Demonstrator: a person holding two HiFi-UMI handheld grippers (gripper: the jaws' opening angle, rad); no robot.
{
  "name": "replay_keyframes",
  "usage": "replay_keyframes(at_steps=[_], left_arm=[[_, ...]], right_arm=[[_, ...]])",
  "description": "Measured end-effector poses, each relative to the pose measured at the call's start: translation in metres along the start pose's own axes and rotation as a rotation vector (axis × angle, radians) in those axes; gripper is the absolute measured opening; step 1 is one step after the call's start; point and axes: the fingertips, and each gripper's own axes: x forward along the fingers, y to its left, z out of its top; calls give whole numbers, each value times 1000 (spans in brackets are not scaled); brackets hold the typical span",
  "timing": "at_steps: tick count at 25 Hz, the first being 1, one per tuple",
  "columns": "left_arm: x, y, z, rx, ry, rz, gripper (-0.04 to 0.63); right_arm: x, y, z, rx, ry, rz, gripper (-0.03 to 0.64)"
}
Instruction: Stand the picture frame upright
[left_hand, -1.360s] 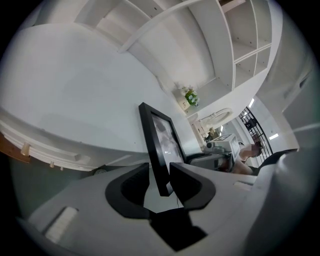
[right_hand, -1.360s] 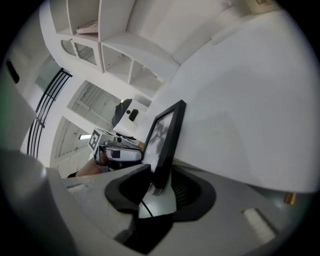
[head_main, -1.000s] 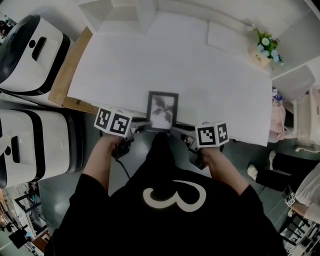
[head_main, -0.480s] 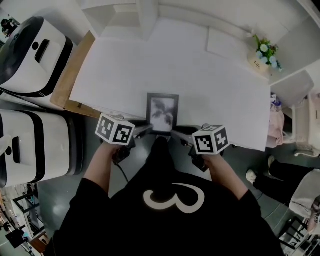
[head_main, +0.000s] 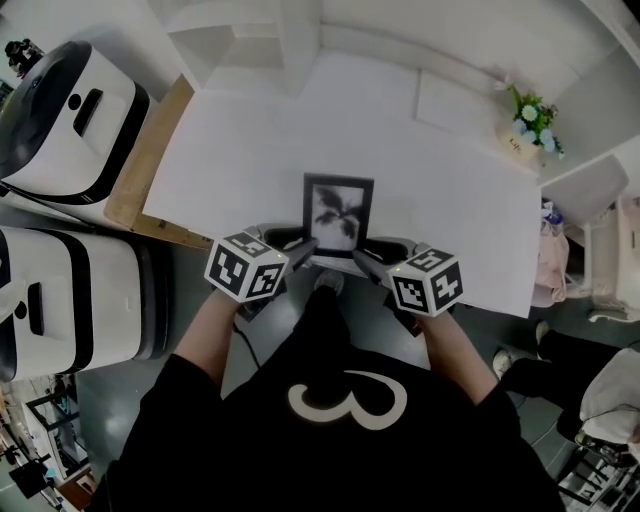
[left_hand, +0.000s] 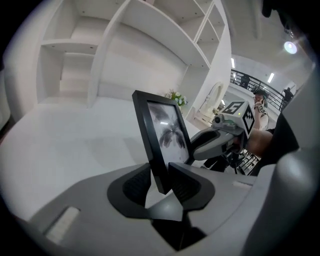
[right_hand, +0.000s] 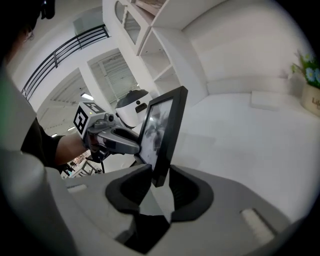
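Seen from the head view, the black rectangular picture frame (head_main: 338, 213) with its grey leaf print is at the middle of the white counter (head_main: 230, 150)'s near edge. The left gripper (head_main: 298, 243) and right gripper (head_main: 366, 252) meet its two lower corners. Only the gripper views show the grip itself: the left fingers (left_hand: 134, 186) are clenched on one bottom corner and the right fingers (right_hand: 187, 192) on the other, with the frame rising steeply over the counter.
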Motion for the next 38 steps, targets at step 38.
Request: replay_keyframes(at_steps=[38], left_arm=[[96, 118, 141, 300, -134, 288, 101]], right_arm=[[45, -160, 134, -341, -104, -391, 97]])
